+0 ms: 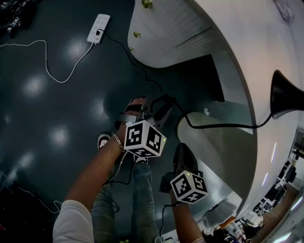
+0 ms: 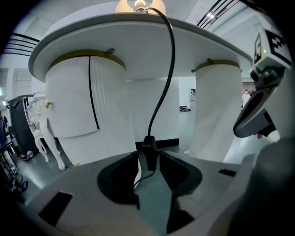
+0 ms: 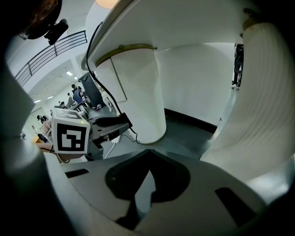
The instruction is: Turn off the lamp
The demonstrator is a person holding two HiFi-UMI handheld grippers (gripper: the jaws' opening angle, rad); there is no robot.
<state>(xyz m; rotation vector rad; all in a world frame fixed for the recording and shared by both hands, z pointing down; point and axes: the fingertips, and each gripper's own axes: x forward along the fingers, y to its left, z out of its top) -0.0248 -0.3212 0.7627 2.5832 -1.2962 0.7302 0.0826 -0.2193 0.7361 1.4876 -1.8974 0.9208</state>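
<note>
Jaws of the left gripper (image 2: 148, 150) are seen closed on a thick black lump on the cord (image 2: 168, 60). This lump looks like the switch (image 2: 148, 144), but that is a guess. It is pinched right at the tips. A thin bit of cord is seen running down between the jaws below it.

Jaws of the right gripper (image 3: 146, 152) are seen closed at the tips, with nothing held between them. This gripper is kept just beside the left one, low down and in front of the tabletop (image 1: 247, 47). It is likely kept there to be out of the way, or to help if help is needed.

The lamp (image 2: 138, 4) is placed on the tabletop, close to the near edge. It is lit, so the task is not done yet. From the lamp, the cord is hung over the near edge and down to the left gripper. Beyond the gripper it is laid across the floor (image 1: 47, 118) to a power strip (image 1: 99, 27), well away from the tabletop.

The left gripper is probably held up under the near edge because the switch hangs there, where it can be reached. A hard squeeze or a push on the switch is probably needed next. If the lump is pinched in the wrong spot, the lamp may not be turned off.
</note>
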